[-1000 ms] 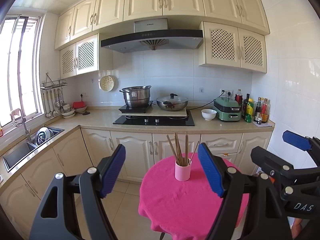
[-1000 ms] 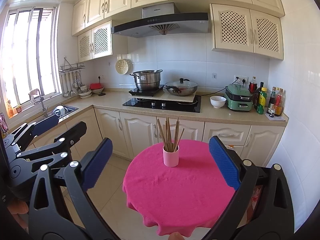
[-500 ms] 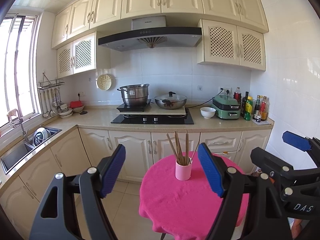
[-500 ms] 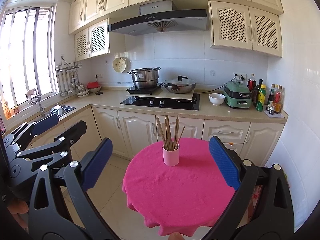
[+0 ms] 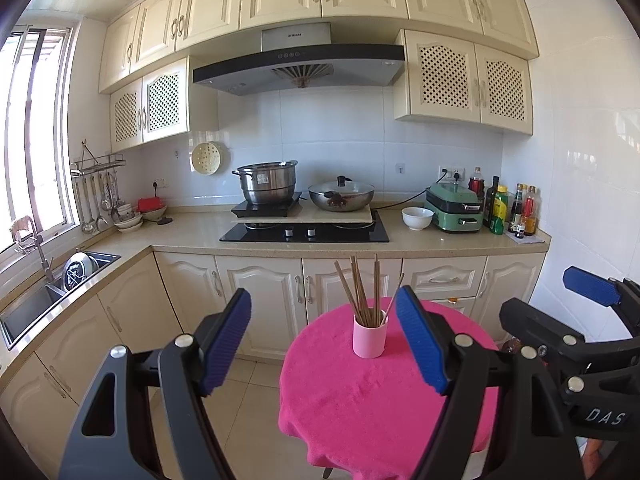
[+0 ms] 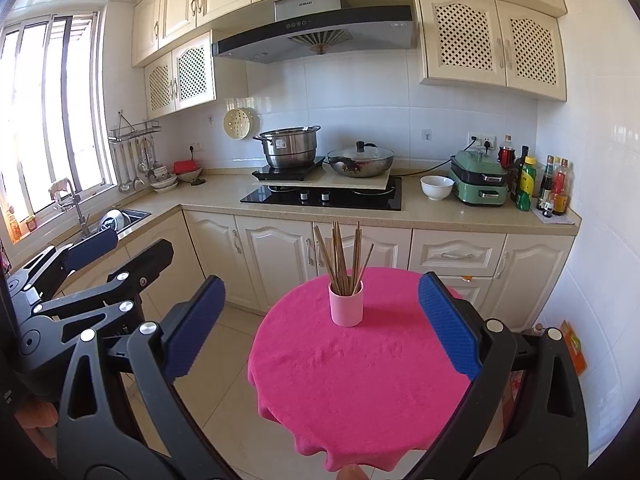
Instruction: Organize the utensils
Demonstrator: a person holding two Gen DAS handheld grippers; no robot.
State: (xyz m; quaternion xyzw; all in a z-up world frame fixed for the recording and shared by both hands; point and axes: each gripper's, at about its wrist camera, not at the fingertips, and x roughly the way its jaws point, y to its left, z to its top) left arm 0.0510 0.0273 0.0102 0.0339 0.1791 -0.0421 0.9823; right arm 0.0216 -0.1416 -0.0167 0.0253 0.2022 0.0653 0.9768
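A pink cup (image 5: 369, 339) holding several brown chopsticks (image 5: 360, 296) stands upright on a round table with a pink cloth (image 5: 360, 408). It also shows in the right wrist view: cup (image 6: 346, 306), chopsticks (image 6: 340, 258), cloth (image 6: 360, 380). My left gripper (image 5: 324, 344) is open and empty, held above the table's near left side, short of the cup. My right gripper (image 6: 320, 326) is open and empty, also short of the cup. The right gripper shows at the right edge of the left wrist view (image 5: 580, 320).
Kitchen counter (image 5: 192, 236) behind the table carries a hob (image 5: 304, 232), steel pot (image 5: 266, 182), lidded wok (image 5: 341, 196), white bowl (image 5: 417, 218), green cooker (image 5: 454, 208) and bottles (image 5: 516, 212). A sink (image 5: 44, 292) is at left. Hanging utensils (image 5: 96, 204) are by the window.
Both cameras have tilted slightly upward and shifted a little; the cup sits slightly lower in view. Both grippers stay open and empty.
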